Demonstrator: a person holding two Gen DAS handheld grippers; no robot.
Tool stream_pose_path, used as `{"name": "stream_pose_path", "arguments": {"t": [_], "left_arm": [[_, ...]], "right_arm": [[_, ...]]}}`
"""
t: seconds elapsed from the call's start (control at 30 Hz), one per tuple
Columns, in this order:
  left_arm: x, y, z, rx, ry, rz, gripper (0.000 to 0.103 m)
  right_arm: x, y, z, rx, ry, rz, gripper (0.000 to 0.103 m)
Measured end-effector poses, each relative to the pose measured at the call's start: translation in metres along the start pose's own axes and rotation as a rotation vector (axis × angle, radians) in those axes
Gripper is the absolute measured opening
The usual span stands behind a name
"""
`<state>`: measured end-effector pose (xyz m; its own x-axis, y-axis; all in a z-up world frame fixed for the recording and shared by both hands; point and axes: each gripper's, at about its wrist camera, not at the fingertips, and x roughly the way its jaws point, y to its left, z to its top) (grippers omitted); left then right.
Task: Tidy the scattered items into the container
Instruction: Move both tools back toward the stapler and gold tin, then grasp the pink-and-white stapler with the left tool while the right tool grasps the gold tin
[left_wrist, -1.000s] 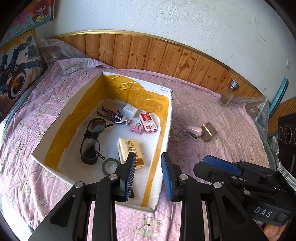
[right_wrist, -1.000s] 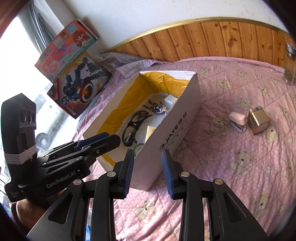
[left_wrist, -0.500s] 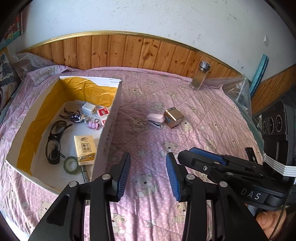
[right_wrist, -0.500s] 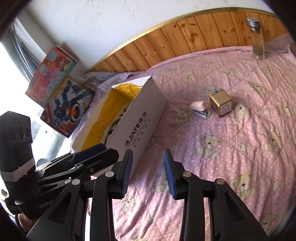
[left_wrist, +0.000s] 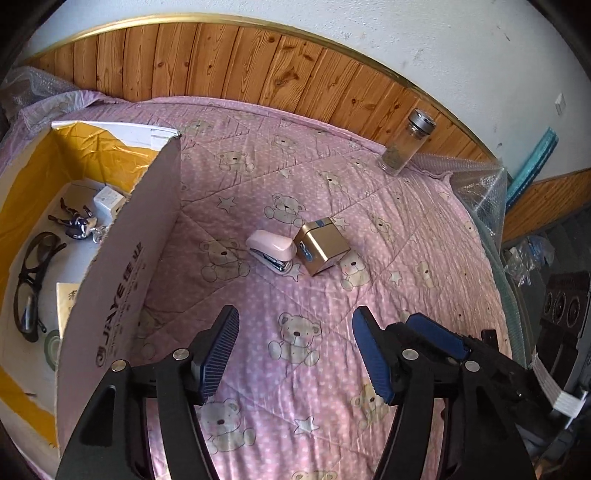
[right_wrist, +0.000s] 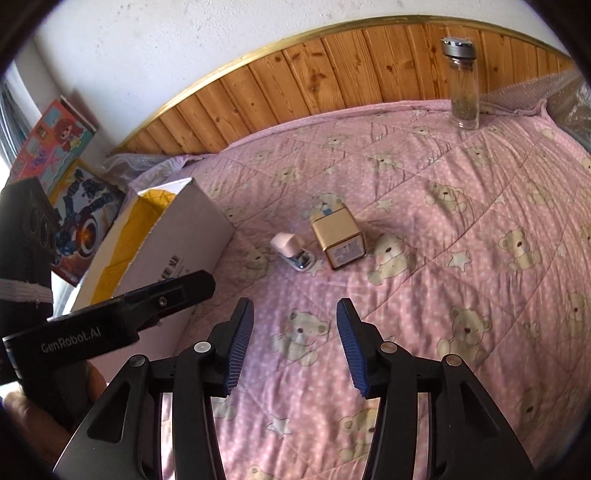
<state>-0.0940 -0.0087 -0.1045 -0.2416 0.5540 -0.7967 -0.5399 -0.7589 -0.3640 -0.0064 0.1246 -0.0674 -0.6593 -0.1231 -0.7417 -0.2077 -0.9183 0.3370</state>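
The pink stapler lies on the bed, straight ahead of the left claw and a little to the left of its middle line, well beyond the fingertips. The gold box stands just beside the stapler on its right side; the two seem to touch, but this is not sure. Seen from the right claw, the stapler is ahead and slightly left, and the gold box is ahead and slightly right. Both claws are released, with the blue pads spread wide and nothing between them, and both are above the pink quilt with bears. The white cardboard box stands to the left of the left claw, with its near wall close to the left finger. Inside it, black glasses, a small dark figure, a white adapter, a yellow packet and a roll of tape lie on the bottom. Far ahead and to the right of the left claw, a glass bottle with a metal cap stands upright near the wooden wall panel. In the right wrist view the left claw comes in from the left side, and two toy boxes lean on the wall behind the cardboard box.
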Motion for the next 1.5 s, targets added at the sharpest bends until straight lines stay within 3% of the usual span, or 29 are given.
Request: {"name": "stream_pose_path", "arguments": {"t": [0.23, 0.43, 0.53, 0.57, 0.67, 0.7, 0.73, 0.77, 0.9, 0.97, 1.03, 1.07, 1.13, 1.2, 1.37, 1.5], "left_arm": [[0.064, 0.033, 0.04, -0.253, 0.064, -0.05, 0.065], [0.118, 0.046, 0.053, -0.346, 0.13, -0.03, 0.065], [0.138, 0.045, 0.05, -0.322, 0.167, 0.0, 0.063], [0.142, 0.043, 0.047, -0.305, 0.176, 0.003, 0.053], [0.142, 0.032, 0.045, -0.192, 0.147, 0.049, 0.043], [0.142, 0.028, 0.044, -0.159, 0.142, 0.06, 0.031], [0.142, 0.026, 0.044, -0.133, 0.137, 0.069, 0.028], [0.142, 0.025, 0.044, -0.113, 0.133, 0.071, 0.028], [0.142, 0.024, 0.043, -0.059, 0.121, 0.084, 0.028], [0.142, 0.023, 0.043, -0.04, 0.122, 0.089, 0.028], [0.141, 0.022, 0.042, -0.029, 0.129, 0.083, 0.028], [0.141, 0.021, 0.041, -0.022, 0.131, 0.09, 0.029], [0.139, 0.022, 0.04, -0.002, 0.118, 0.113, 0.038], [0.136, 0.025, 0.041, 0.005, 0.094, 0.127, 0.055], [0.136, 0.019, 0.048, 0.044, 0.064, 0.107, 0.056], [0.144, 0.009, 0.049, 0.092, 0.065, 0.104, 0.052]], "right_arm": [[0.056, -0.006, 0.026, -0.162, 0.04, -0.113, 0.051], [0.103, -0.018, 0.037, -0.231, 0.097, -0.123, 0.053], [0.12, -0.025, 0.04, -0.238, 0.109, -0.124, 0.054], [0.124, -0.029, 0.042, -0.233, 0.108, -0.12, 0.054], [0.127, -0.04, 0.046, -0.199, 0.095, -0.084, 0.052], [0.126, -0.043, 0.047, -0.19, 0.09, -0.077, 0.041], [0.126, -0.045, 0.047, -0.181, 0.09, -0.073, 0.031], [0.126, -0.048, 0.047, -0.17, 0.094, -0.071, 0.012], [0.122, -0.06, 0.047, -0.122, 0.1, -0.041, 0.01], [0.119, -0.06, 0.048, -0.131, 0.101, -0.026, 0.012], [0.114, -0.06, 0.05, -0.149, 0.084, -0.026, 0.04], [0.112, -0.06, 0.05, -0.163, 0.072, -0.031, 0.062], [0.109, -0.06, 0.053, -0.205, 0.06, -0.038, 0.063], [0.109, -0.058, 0.06, -0.265, 0.071, -0.037, 0.063], [0.125, -0.044, 0.078, -0.527, 0.167, -0.022, 0.064], [0.14, -0.034, 0.09, -0.654, 0.235, 0.028, 0.064]]}}
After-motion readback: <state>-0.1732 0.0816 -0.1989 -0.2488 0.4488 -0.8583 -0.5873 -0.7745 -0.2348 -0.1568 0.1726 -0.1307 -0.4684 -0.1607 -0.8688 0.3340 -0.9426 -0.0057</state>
